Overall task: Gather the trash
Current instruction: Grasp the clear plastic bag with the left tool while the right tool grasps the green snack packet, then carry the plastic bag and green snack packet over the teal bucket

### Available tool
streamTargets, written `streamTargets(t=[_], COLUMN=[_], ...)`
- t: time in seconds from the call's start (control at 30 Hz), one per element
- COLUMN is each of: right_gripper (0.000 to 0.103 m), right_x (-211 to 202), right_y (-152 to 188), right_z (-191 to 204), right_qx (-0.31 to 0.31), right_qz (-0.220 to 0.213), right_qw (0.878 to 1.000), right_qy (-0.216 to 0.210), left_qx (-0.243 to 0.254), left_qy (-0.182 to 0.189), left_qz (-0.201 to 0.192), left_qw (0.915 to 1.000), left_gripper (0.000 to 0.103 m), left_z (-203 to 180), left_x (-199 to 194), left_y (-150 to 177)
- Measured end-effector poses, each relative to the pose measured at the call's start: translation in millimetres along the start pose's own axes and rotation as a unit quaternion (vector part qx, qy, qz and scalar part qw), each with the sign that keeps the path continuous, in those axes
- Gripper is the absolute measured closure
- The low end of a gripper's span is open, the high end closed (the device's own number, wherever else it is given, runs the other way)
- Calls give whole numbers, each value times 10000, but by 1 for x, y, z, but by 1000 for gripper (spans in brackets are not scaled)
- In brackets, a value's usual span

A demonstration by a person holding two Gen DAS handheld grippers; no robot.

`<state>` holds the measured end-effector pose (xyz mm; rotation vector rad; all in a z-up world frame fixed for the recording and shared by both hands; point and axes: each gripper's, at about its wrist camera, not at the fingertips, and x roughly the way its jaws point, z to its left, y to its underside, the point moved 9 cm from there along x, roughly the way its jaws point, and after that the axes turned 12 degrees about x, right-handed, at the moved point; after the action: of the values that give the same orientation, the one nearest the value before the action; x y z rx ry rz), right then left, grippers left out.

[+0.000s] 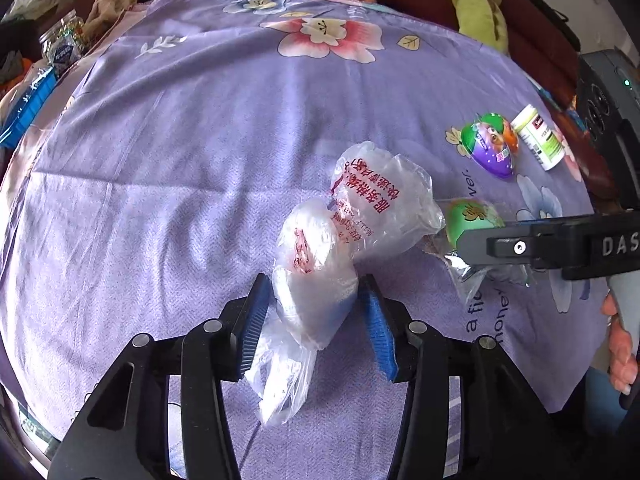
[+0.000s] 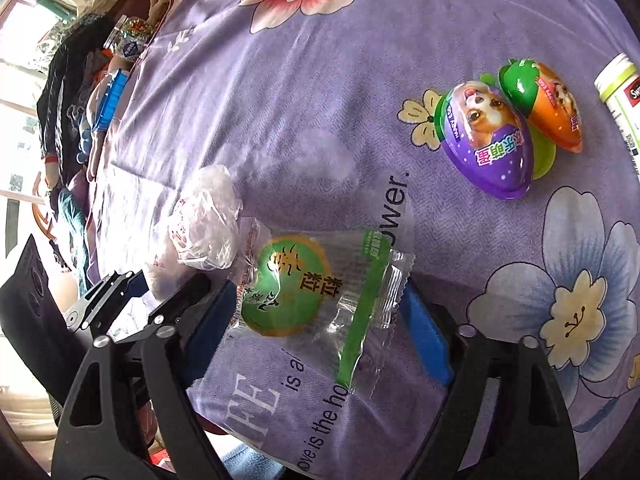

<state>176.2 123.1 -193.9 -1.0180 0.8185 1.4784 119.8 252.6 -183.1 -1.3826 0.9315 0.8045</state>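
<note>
A purple floral cloth (image 1: 200,168) is spread over the whole work surface and fills both views. A crumpled clear plastic bag (image 1: 344,232) with red print lies near the middle of the cloth. In the left wrist view its lower part is seen between the blue pads of the left gripper (image 1: 316,312); the left pad appears to touch the bag, a narrow gap is seen at the right pad, so the jaws are judged open around the bag rather than clamped on it. In the right wrist view only the upper bulge of the bag is seen, beside the left gripper's black frame.

A clear snack wrapper (image 2: 316,292) with a green and yellow round label lies just beside the bag. The right wrist view shows it between the blue pads of the right gripper (image 2: 320,320), with the jaws standing wide; whether the pads press on it cannot be told. In the left wrist view most of the wrapper is hidden behind the right gripper's finger.

Two egg-shaped toy capsules (image 2: 492,140) lie well apart from the wrapper, touching each other. A white bottle (image 1: 540,136) lies just beside them; it is cut off at the frame edge in the right wrist view.
</note>
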Motion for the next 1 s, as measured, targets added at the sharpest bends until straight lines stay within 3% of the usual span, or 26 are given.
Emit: streamTargets(t=[0.1, 0.13, 0.2, 0.6, 1.0], right_gripper=[47, 49, 52, 53, 53], right_x=[-2, -7, -17, -82, -139], right_y=[6, 8, 8, 5, 23], right_z=[5, 4, -1, -82, -173], right_qx=[-266, -281, -343, 228, 852], right_qz=[-157, -196, -345, -926, -1410], right_qw=[9995, 9994, 9988, 9953, 9862], right_qy=[21, 14, 101, 152, 191], left_qx=[-23, -43, -85, 459, 1239], left_qy=[-143, -149, -66, 361, 826], left_qz=[-6, -18, -96, -262, -358], left_qw=[9999, 9999, 9999, 9980, 9882], left_gripper=[59, 69, 70, 70, 70], left_z=[-1, -2, -7, -90, -204], left_x=[-1, -1, -6, -13, -11], left_y=[-1, -1, -5, -37, -71])
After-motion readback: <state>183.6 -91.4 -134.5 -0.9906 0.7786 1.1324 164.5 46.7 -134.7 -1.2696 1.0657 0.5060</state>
